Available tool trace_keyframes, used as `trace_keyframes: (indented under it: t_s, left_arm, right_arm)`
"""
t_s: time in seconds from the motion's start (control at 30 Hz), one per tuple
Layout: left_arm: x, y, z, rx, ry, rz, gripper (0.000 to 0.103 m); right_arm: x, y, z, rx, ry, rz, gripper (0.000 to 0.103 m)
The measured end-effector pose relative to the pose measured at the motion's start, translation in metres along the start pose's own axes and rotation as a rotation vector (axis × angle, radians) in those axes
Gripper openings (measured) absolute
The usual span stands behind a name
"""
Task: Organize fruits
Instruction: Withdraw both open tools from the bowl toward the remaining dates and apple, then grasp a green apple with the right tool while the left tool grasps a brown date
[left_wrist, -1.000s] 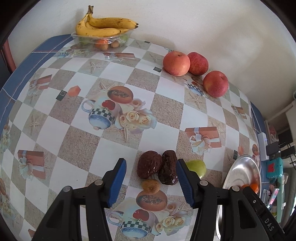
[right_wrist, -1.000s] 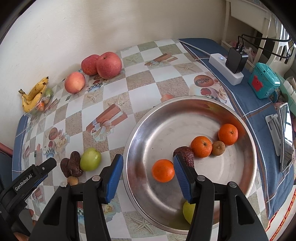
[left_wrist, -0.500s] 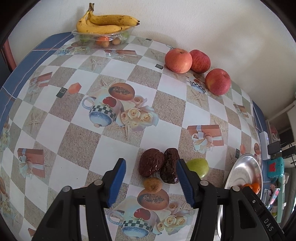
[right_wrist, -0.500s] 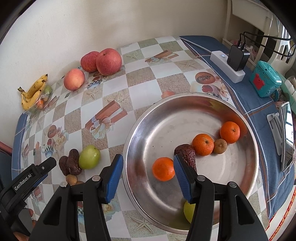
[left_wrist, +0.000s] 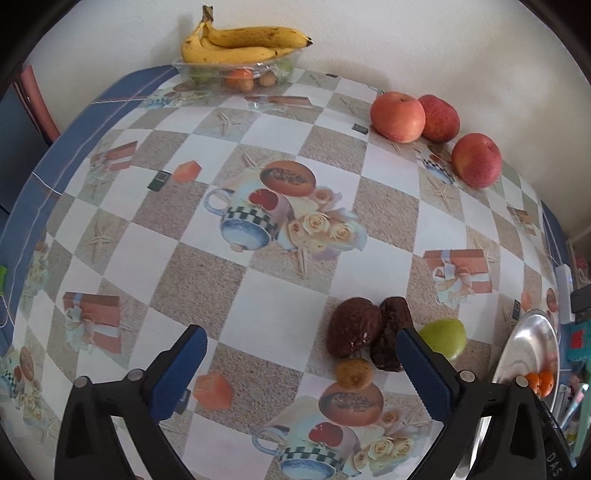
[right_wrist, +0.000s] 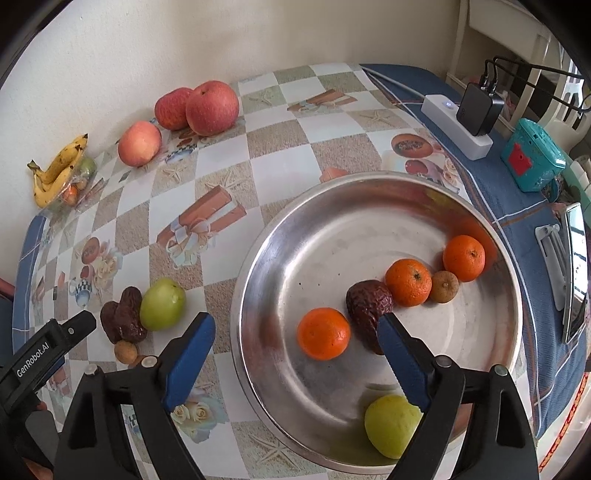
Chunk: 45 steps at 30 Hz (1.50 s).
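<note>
Plainly both tools gape wide and empty (left tool (left_wrist: 301, 365) near dates (left_wrist: 354, 326), right tool (right_wrist: 295, 356) over bowl (right_wrist: 258, 258))

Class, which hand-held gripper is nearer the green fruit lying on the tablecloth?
Left. The left hand-held gripper has the green fruit just outside its right finger; the right hand-held gripper hangs over the metal bowl's rim, farther off.

A lived-in home room is showing here: a printed checkered tablecloth (left_wrist: 280, 295) is covering the table, a power strip (right_wrist: 456, 125) with a plugged charger (right_wrist: 478, 109) is lying by a teal toy (right_wrist: 532, 155) and a white chair (right_wrist: 532, 33)
</note>
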<state>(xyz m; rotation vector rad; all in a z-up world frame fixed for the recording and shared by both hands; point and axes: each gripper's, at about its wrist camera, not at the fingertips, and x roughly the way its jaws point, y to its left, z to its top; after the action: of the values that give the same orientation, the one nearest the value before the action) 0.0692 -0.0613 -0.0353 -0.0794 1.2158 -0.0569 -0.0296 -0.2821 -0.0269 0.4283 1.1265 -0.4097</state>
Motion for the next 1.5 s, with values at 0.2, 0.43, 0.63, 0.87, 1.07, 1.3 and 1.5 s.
trace_keyframes:
  t_s: [0.2, 0.43, 0.63, 0.87, 1.07, 1.3, 1.5]
  left_arm:
    - [0.000, 0.001, 0.001, 0.002, -0.006, 0.011, 0.103]
    - [-0.005, -0.002, 0.004, 0.022, -0.047, -0.005, 0.103]
    - [-0.012, -0.005, 0.011, 0.066, -0.093, -0.027, 0.103]
    - [-0.023, 0.010, 0.020, 0.035, -0.115, -0.119, 0.103]
    - [-0.026, 0.020, 0.025, 0.021, -0.134, -0.109, 0.103]
    - [-0.020, 0.023, 0.030, -0.008, -0.098, -0.187, 0.101]
    - [-0.003, 0.009, 0.030, 0.021, -0.017, -0.245, 0.090]
  right_arm:
    - [0.001, 0.000, 0.001, 0.008, -0.002, 0.017, 0.090]
    - [0.002, 0.008, 0.001, -0.023, 0.000, 0.024, 0.090]
    - [-0.004, 0.008, 0.004, -0.009, -0.030, 0.079, 0.090]
    - [-0.013, 0.029, 0.007, -0.064, -0.083, 0.158, 0.090]
    - [-0.008, 0.056, 0.003, -0.157, -0.080, 0.190, 0.090]
    - [0.003, 0.076, 0.005, -0.161, -0.059, 0.254, 0.074]
    - [0.018, 0.087, 0.009, -0.138, -0.025, 0.272, 0.061]
